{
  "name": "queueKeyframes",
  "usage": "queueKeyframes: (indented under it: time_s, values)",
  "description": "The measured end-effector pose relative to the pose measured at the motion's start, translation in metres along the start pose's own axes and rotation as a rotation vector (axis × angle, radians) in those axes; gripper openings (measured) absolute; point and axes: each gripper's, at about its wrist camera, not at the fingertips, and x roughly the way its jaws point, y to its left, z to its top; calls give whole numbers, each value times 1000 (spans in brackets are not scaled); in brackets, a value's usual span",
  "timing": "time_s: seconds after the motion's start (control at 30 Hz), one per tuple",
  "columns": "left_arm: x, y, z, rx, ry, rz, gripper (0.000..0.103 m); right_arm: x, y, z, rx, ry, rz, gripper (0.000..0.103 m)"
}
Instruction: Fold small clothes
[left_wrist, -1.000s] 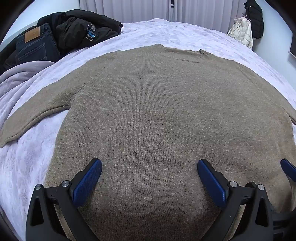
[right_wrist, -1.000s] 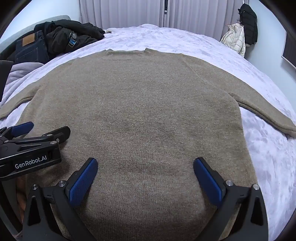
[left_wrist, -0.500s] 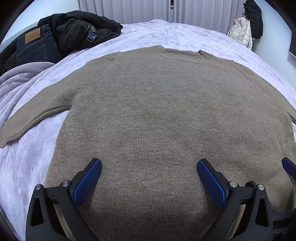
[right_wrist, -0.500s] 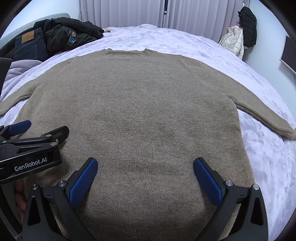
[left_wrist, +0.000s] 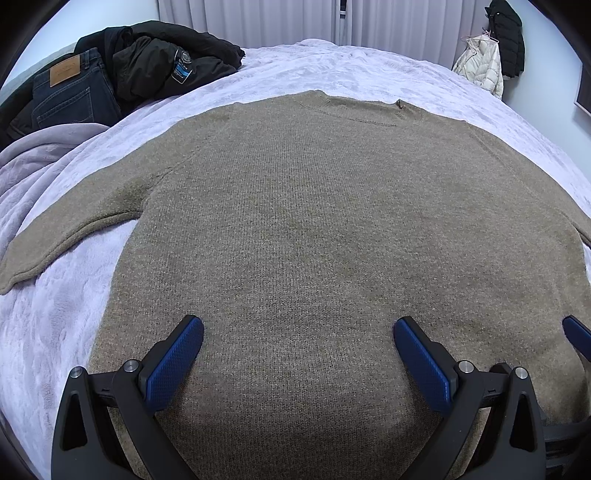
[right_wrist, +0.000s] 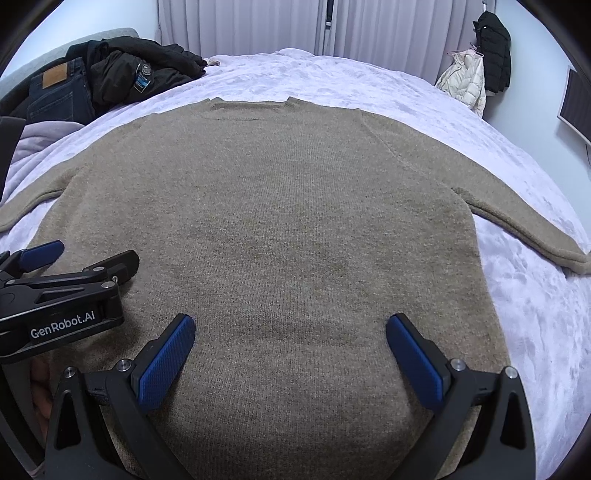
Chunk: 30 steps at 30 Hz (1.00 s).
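One lilac-covered bed (left_wrist: 351, 70) fills the room, a tan sweater (left_wrist: 314, 221) spread flat across it, collar far, hem near, sleeves flung left and right. Both tools hang over the hem with fingers spread wide and empty: the left gripper (left_wrist: 297, 354) nearer the left sleeve (left_wrist: 74, 225), the right gripper (right_wrist: 290, 350) nearer the right sleeve (right_wrist: 524, 221). Far left, jeans (left_wrist: 70, 92) and a black jacket (left_wrist: 166, 62) lie well apart from the knit, blocking nothing.
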Motion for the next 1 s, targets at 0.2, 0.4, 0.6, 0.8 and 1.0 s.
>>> queueKeyframes:
  time_s: [0.2, 0.4, 0.6, 0.8, 1.0]
  values:
    - [1, -1, 1, 4, 2, 6, 103, 1, 0, 0, 1, 1, 3, 103]
    - [1, -2, 3, 6, 10, 10, 103, -1, -1, 0, 0, 0, 9, 103]
    - [2, -1, 10, 1, 53, -2, 103, 2, 0, 6, -8, 43, 2, 103]
    - [3, -2, 19, -2, 131, -2, 103, 2, -10, 15, -11, 108, 86, 103]
    - [-18, -21, 32, 36, 87, 35, 103, -1, 1, 20, -139, 147, 63, 103]
